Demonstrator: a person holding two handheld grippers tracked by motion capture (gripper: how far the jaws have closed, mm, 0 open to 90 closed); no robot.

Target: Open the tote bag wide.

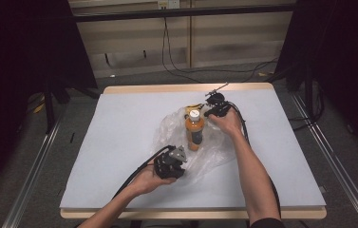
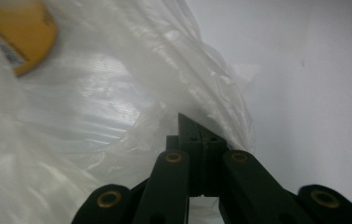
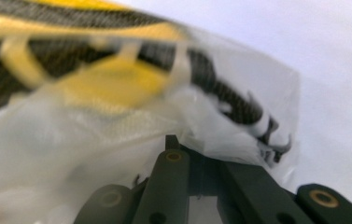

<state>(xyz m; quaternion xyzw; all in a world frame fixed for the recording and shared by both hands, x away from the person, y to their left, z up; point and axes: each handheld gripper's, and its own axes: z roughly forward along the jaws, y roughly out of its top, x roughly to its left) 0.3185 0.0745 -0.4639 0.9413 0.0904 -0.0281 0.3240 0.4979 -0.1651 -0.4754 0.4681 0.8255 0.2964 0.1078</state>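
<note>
One bag, one bottle, two grippers on the surface (image 1: 119, 133).

High view: orange bottle (image 1: 194, 129) upright inside clear plastic bag (image 1: 176, 137), cap up. Left gripper view: left gripper (image 2: 197, 140) clamped on bag's edge. Right gripper view: right gripper (image 3: 187, 156) pinching bag beside yellow-black packet (image 3: 117, 70).

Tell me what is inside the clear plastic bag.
An orange bottle with a white cap lies within the clear plastic bag, label partly readable. By the right gripper, a yellow-and-black item shows through the film. Crumpled folds hide anything else.
</note>
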